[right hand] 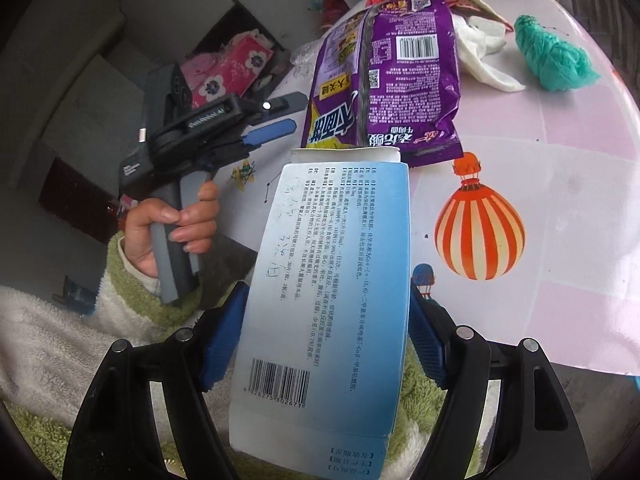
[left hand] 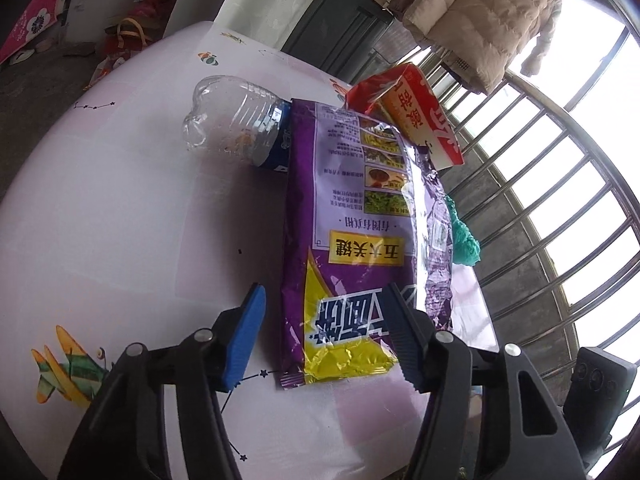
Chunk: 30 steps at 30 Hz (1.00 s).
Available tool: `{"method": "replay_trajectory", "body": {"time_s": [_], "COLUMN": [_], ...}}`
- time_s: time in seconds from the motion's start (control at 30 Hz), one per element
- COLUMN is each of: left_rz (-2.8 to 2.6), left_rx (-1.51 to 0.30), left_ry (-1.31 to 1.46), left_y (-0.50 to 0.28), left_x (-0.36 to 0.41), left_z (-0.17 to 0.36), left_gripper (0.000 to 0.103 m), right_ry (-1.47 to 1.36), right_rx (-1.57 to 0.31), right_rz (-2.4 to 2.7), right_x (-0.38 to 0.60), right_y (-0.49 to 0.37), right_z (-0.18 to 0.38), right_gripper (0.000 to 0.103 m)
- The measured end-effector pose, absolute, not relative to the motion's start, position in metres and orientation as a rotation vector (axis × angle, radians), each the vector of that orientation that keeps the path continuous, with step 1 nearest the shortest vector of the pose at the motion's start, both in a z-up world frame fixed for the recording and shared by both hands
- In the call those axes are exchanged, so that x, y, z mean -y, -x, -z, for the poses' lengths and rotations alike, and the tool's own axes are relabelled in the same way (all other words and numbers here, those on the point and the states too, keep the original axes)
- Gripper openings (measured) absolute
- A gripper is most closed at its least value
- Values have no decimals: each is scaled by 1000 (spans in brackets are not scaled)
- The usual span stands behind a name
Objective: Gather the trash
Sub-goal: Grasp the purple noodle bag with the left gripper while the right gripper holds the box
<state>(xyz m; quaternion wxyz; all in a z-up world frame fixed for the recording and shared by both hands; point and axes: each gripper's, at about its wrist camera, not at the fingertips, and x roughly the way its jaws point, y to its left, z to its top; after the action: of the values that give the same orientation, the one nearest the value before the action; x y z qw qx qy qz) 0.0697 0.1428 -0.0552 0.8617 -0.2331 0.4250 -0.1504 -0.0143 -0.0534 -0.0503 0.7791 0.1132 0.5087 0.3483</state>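
Between the open left gripper [left hand: 324, 332] pads lies the purple packet [left hand: 360, 240].

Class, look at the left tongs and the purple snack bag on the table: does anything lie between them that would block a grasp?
Nothing visible does. The left tongs already straddle the near end of the purple snack bag, with a gap at the left pad. The clear bottle lies beyond, beside the bag.

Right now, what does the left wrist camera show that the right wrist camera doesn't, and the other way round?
Only the left view: a red carton, a hanging coat and window bars.
Only the right view: a blue box clamped in the right gripper, a white tissue, and a hand holding the left gripper.
Both: the purple bag, the clear bottle, the green wad and the table.
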Motion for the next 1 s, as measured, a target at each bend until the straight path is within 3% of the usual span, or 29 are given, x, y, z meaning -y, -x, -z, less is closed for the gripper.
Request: {"method": "replay_trajectory", "body": {"time_s": [0.23,0.53,0.77,1.0], "left_rz": [344,382,479,645], "left_rx": [-863,-883,-899,-836], "left_ry": [547,658,754,823], "left_y": [-76,-110,-116,-104], "left_x": [-154,-164,-165,-158], "left_z": [53,60,71,65], "left_gripper": [51,50,27,22], "right_ry": [-349,-318,-311,-353], "right_rx": [-995,-918,-927,-929], "right_rz": [-687,-571,-556,-575], "right_x": [89,65,52,57], "right_y": [-4,-74,-89,-87], "right_z": [31,32,40,39], "right_gripper": [71,70,70,70]}}
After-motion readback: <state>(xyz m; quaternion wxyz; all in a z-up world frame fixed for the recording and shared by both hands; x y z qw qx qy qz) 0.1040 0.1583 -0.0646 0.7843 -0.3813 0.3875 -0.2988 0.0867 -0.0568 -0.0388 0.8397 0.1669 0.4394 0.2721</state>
